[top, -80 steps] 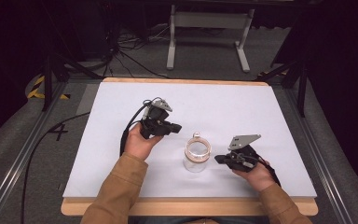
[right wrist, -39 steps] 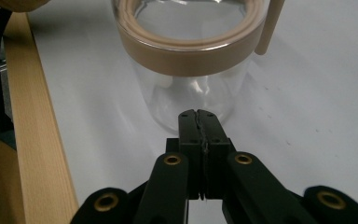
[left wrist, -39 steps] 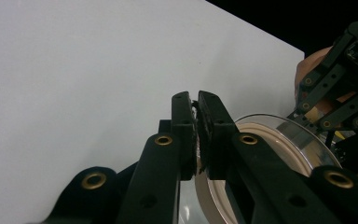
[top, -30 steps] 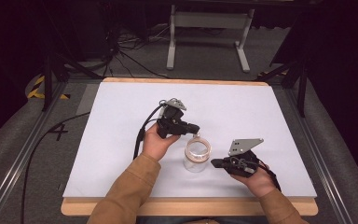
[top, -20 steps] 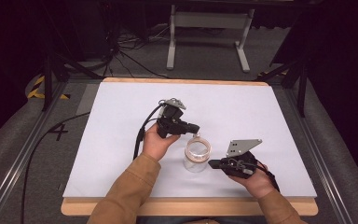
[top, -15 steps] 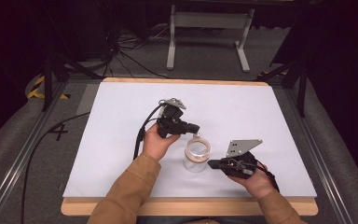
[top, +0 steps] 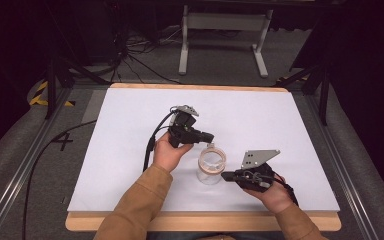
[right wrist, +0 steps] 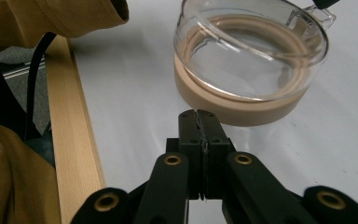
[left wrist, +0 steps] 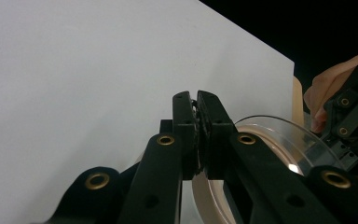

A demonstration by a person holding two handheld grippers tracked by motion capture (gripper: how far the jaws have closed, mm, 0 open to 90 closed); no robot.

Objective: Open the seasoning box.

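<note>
A clear glass jar with a tan band around its top stands on the white table. My left gripper reaches in from the left to the far rim. In the left gripper view its jaws are nearly together with a thin clear piece pinched between them, and the jar curves off to the right. The right gripper view has a small clear tab on the jar's far rim under a black jaw tip. My right gripper lies low at the jar's right side, shut and holding nothing, its tips just short of the jar.
The table's wooden front edge runs beside both sleeves. A black cable trails from the left gripper. A metal stand and floor cables sit beyond the far edge. White surface spreads wide on both sides of the jar.
The left gripper moved right from beside the jar to its far rim and has since held still. The right gripper edged slightly left toward the jar.
</note>
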